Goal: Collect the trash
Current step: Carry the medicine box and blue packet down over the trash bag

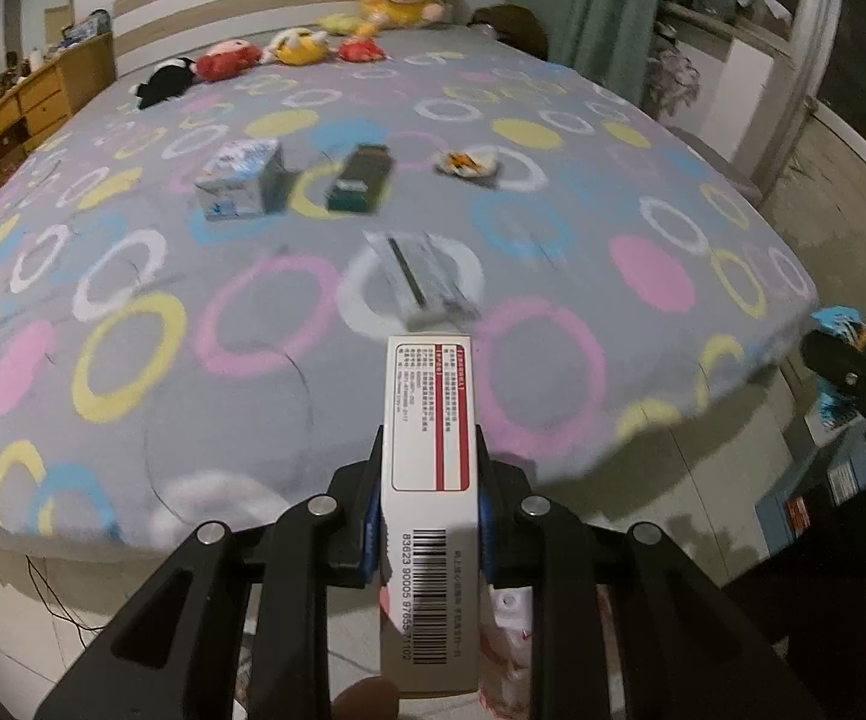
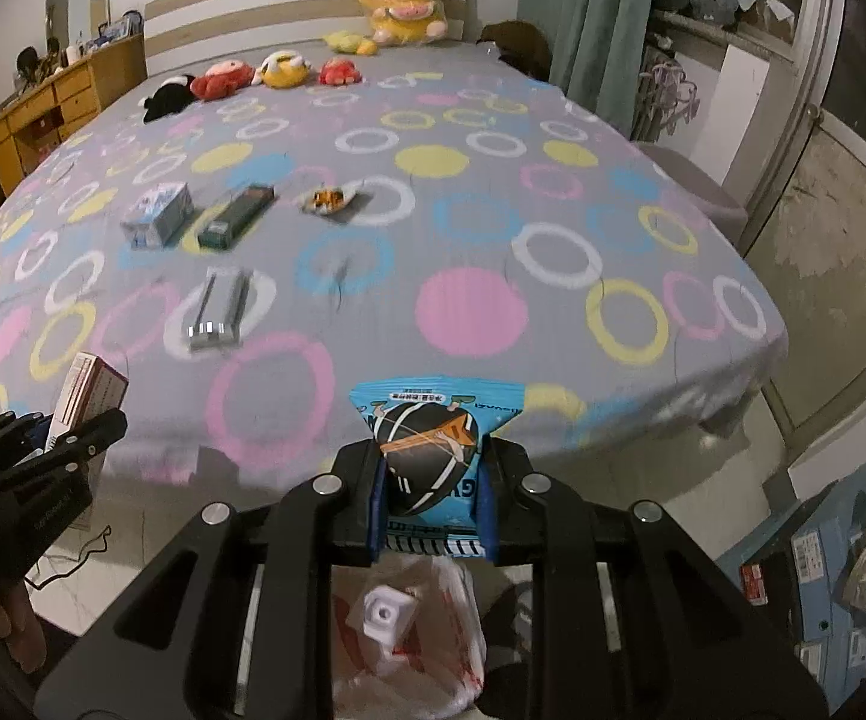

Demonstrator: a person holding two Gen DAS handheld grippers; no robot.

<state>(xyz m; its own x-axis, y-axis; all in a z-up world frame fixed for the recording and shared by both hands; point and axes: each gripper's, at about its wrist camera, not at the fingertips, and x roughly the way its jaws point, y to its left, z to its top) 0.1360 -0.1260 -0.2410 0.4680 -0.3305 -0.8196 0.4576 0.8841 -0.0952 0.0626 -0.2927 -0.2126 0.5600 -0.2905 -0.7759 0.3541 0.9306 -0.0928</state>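
Observation:
My left gripper is shut on a white carton with a red label and barcode, held off the near edge of the bed; it also shows in the right wrist view. My right gripper is shut on a blue snack packet, above a white and red plastic bag with a white item inside. On the bed lie a blue-white milk carton, a dark green box, a small orange wrapper and a silver packet.
The bed has a grey cover with coloured rings. Plush toys line the headboard. A wooden dresser stands at left. Blue boxes sit on the floor at right. A cable lies on the floor.

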